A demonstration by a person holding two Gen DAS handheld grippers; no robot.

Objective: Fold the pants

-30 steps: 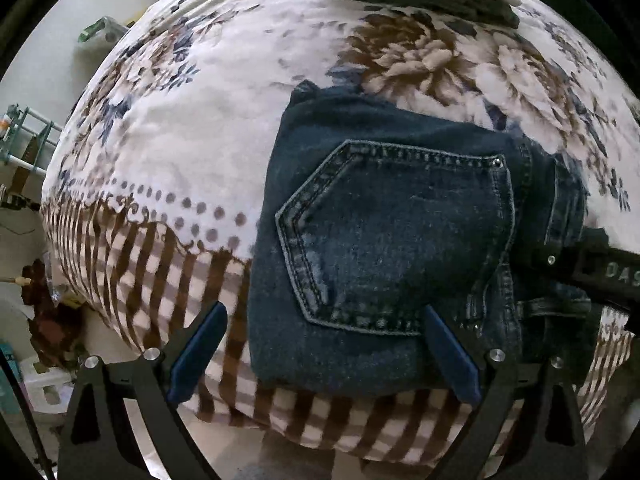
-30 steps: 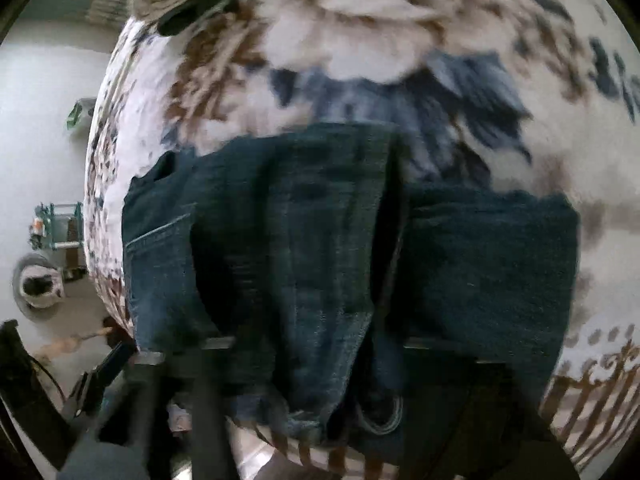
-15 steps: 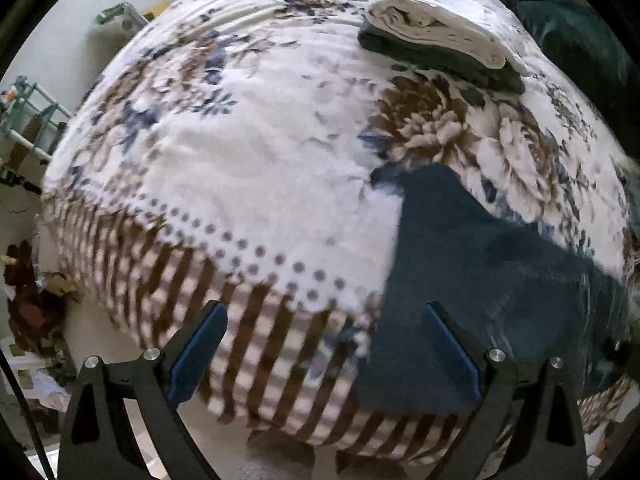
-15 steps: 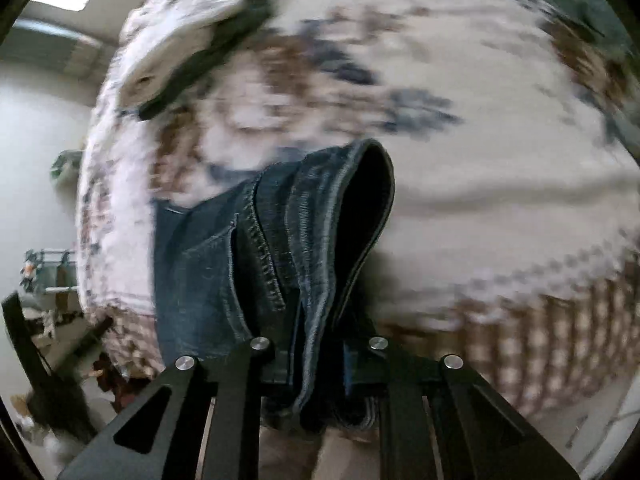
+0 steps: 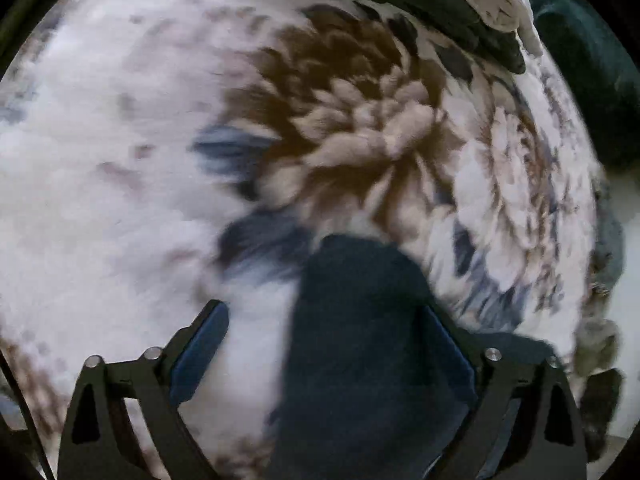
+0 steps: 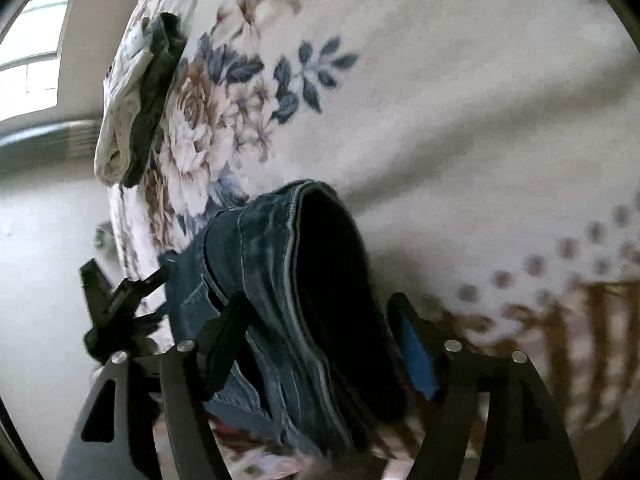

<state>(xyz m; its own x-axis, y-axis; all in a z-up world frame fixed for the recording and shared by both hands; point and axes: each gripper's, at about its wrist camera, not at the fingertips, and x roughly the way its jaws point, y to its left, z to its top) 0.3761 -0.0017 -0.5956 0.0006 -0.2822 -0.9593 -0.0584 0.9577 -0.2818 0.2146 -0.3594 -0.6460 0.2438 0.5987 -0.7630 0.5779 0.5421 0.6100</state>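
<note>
While the folded jeans [image 6: 288,300] are draped at the near edge of the floral bed [image 6: 460,100], the right claw [image 6: 320,320] is opening around them and the left claw [image 5: 324,344], closing, straddles their corner ungripped. If released early, the fold could be lost.

You have 1 pair of dark blue denim pants [image 6: 280,288], folded into a thick bundle with pale seam stitching. It sits low and centre in the right wrist view, its rounded fold upward; in the left wrist view it [image 5: 360,352] fills the lower centre, blurred.
</note>
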